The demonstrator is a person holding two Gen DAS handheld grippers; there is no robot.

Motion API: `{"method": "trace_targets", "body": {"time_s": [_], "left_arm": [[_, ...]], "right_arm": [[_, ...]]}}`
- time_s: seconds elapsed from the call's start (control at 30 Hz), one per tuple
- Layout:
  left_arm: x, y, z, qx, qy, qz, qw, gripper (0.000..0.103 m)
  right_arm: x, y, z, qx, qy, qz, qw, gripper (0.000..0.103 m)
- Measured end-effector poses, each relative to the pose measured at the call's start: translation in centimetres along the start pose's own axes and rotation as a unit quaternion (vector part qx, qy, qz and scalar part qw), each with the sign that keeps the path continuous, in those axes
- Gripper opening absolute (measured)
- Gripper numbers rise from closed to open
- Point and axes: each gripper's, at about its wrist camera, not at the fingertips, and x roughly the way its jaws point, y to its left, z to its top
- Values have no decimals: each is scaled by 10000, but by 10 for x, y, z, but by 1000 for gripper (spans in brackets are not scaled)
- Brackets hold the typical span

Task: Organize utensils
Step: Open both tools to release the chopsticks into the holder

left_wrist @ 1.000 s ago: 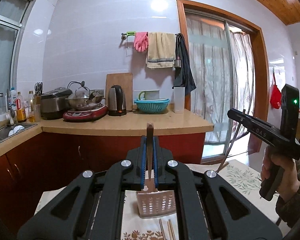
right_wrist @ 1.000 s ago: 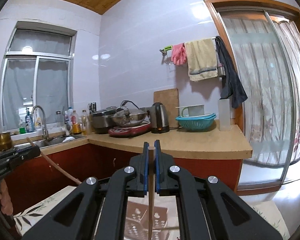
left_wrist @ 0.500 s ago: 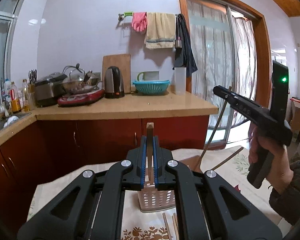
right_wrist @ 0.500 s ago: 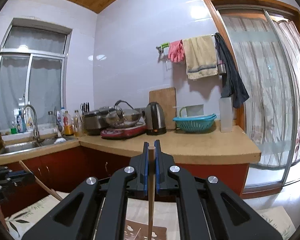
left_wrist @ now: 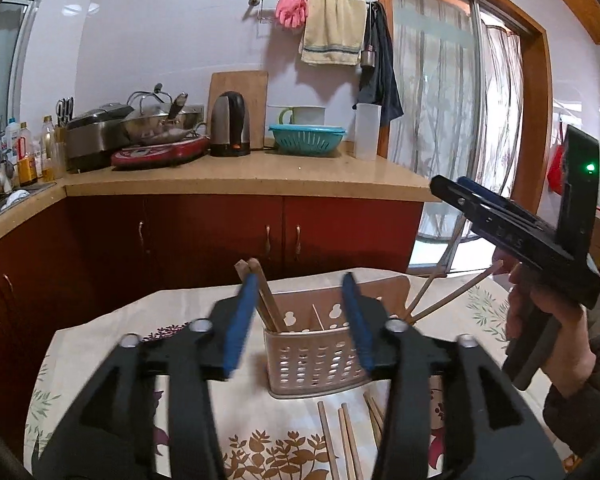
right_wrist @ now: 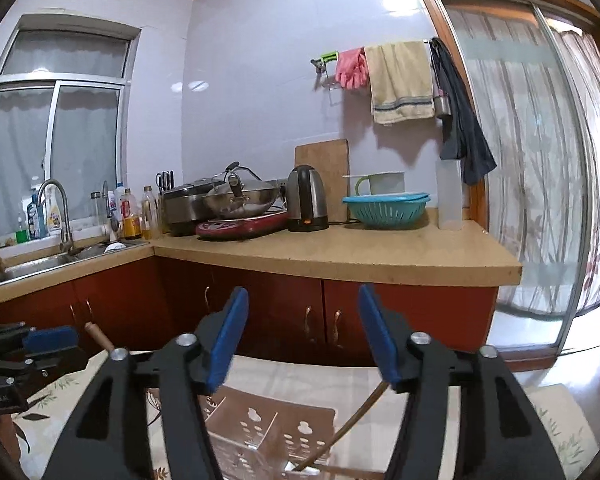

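Both wrist views toward shared counter (left_wrist: 244, 178)

The utensil holder (left_wrist: 318, 354) is seen to be perforated plastic, smooth and pale. The chopsticks (left_wrist: 340, 436) lying at the near edge of the surface are of matt wood. The surface is covered by a printed cloth (left_wrist: 100, 344). A glossy metal kettle (left_wrist: 230, 124) and a wooden board (left_wrist: 238, 84) are noted.

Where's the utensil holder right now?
In the left wrist view, the utensil holder stands center on the floral tablecloth, with loose chopsticks lying just in front.
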Motion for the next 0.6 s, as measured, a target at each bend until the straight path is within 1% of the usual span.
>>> {"method": "trace_targets", "body": {"time_s": [0.03, 0.1, 0.17, 0.3, 0.37, 0.43, 0.6], "left_arm": [[-6, -1, -1, 22, -48, 34, 10000, 53], [-16, -4, -3, 92, -98, 123, 9998, 61], [-24, -6, -5, 139, -120, 192, 9996, 64], [-45, -10, -19, 141, -98, 254, 9995, 66], [-52, -12, -27, 121, -79, 283, 9995, 66], [-60, -14, -41, 131, -24, 342, 9993, 66], [-69, -20, -84, 49, 287, 460, 9985, 66]], "right_arm": [[-6, 1, 2, -10, -25, 4, 10000, 64], [-19, 4, 5, -40, -75, -11, 10000, 66], [-32, 7, 8, -82, -124, -37, 9999, 69], [-65, 14, 2, -99, -111, -37, 9999, 70], [-77, 15, -9, -44, 23, -6, 10000, 70], [-87, 17, -25, 30, 175, -8, 9998, 70], [-107, 29, -80, 16, 670, -87, 9977, 70]]}}
